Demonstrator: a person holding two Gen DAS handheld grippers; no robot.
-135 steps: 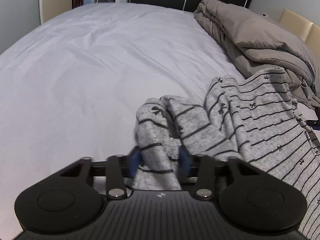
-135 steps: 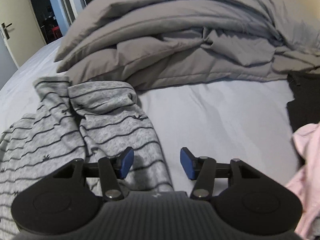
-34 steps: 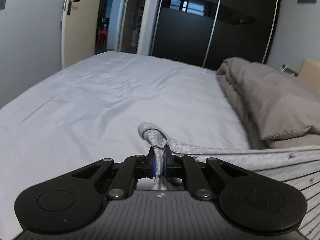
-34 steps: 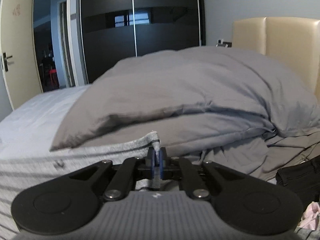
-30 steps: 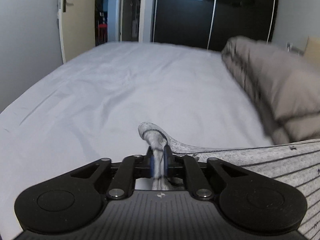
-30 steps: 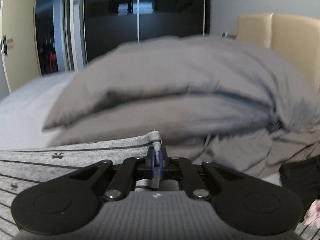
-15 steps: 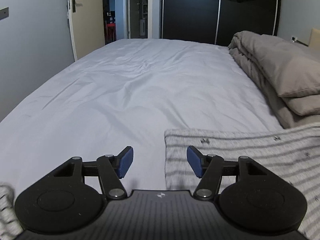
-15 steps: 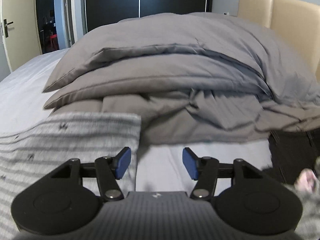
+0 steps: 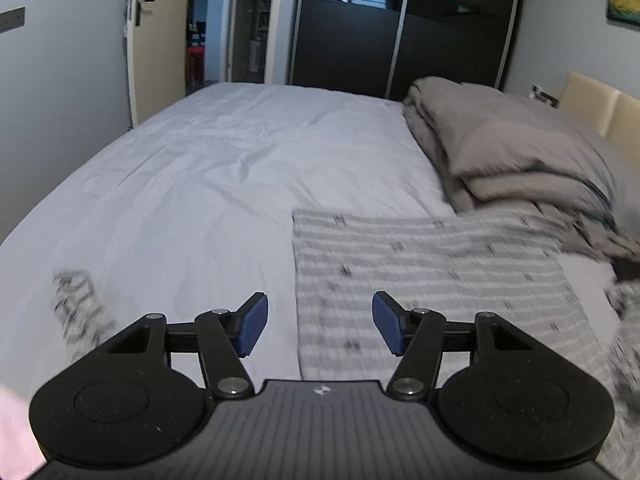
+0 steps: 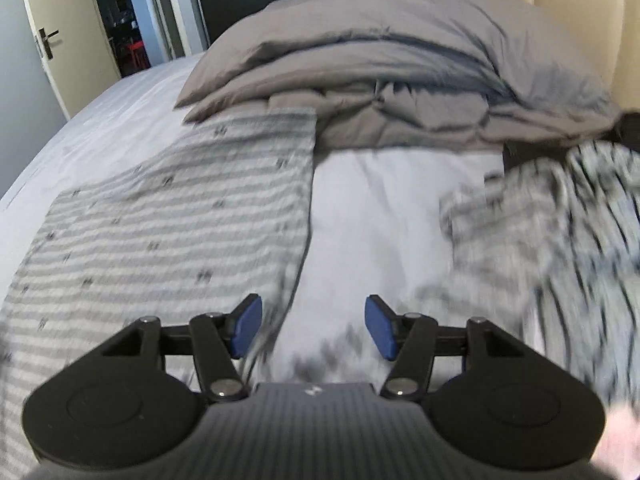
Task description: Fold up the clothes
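Observation:
A grey striped garment (image 9: 432, 272) lies spread flat on the white bed sheet (image 9: 200, 184); it also shows in the right wrist view (image 10: 180, 216). My left gripper (image 9: 319, 328) is open and empty above the garment's left edge. My right gripper (image 10: 312, 330) is open and empty above its right edge. One striped sleeve (image 9: 76, 312) lies out to the left, blurred. The other striped sleeve (image 10: 552, 232) lies bunched to the right, blurred.
A folded grey duvet (image 10: 400, 64) is piled at the head of the bed, also in the left wrist view (image 9: 512, 152). A dark garment (image 10: 632, 128) lies at the right. Pink cloth (image 9: 16, 436) shows at the lower left. A beige headboard (image 10: 576, 4), black wardrobe (image 9: 400, 32) and open door (image 9: 156, 40) stand behind.
Both grippers let go of the striped garment, which now lies flat. Since half a second ago both have pulled back and risen, and the sleeves have come into view.

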